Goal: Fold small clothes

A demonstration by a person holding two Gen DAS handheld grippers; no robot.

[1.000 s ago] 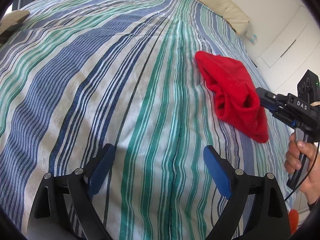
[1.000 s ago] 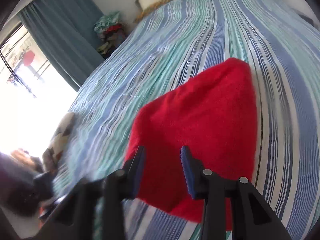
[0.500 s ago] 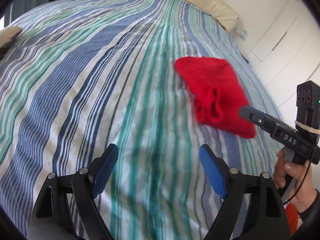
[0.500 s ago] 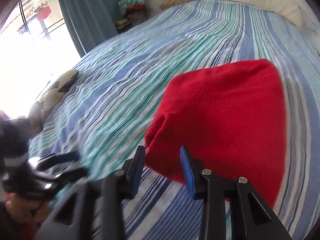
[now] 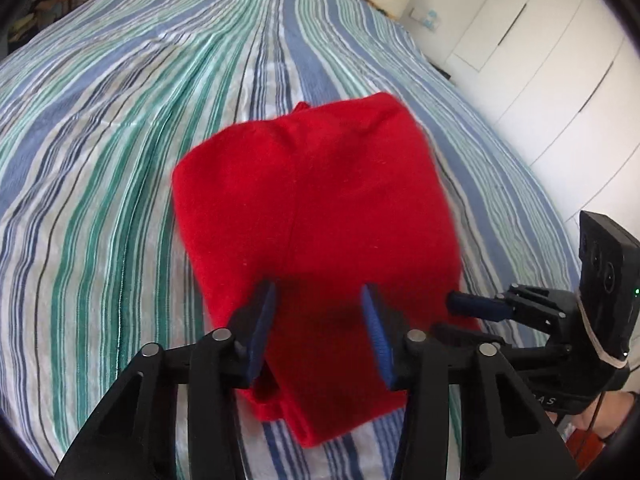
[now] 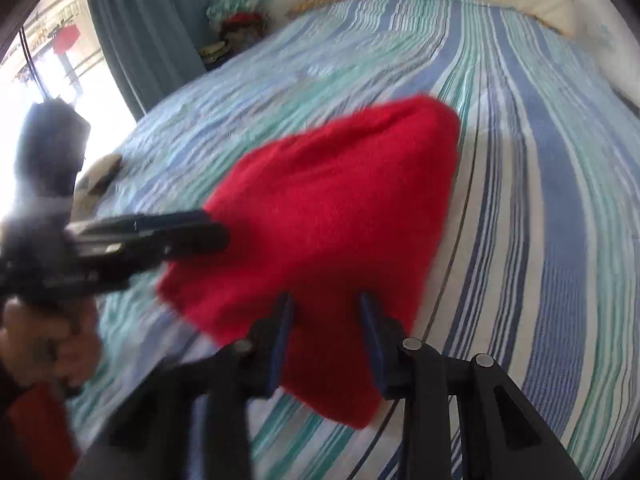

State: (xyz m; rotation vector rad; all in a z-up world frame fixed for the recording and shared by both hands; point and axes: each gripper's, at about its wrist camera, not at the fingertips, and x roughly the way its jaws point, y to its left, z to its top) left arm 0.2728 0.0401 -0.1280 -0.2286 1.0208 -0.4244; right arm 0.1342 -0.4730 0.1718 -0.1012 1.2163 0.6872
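Where motion blurs, red garment (image 6: pixel 328 216) edges

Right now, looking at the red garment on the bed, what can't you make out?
- Right wrist view: left tool is motion-blurred, so its grip is unreadable.
- Both views: what kind of red garment it is; it lies bunched.
- Left wrist view: its near edge, hidden behind that tool's fingers.
- Left wrist view: right tool, shown side-on, its gap unseen.

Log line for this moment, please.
left gripper: closing over red garment | right gripper: at near edge | striped bedspread: garment lying
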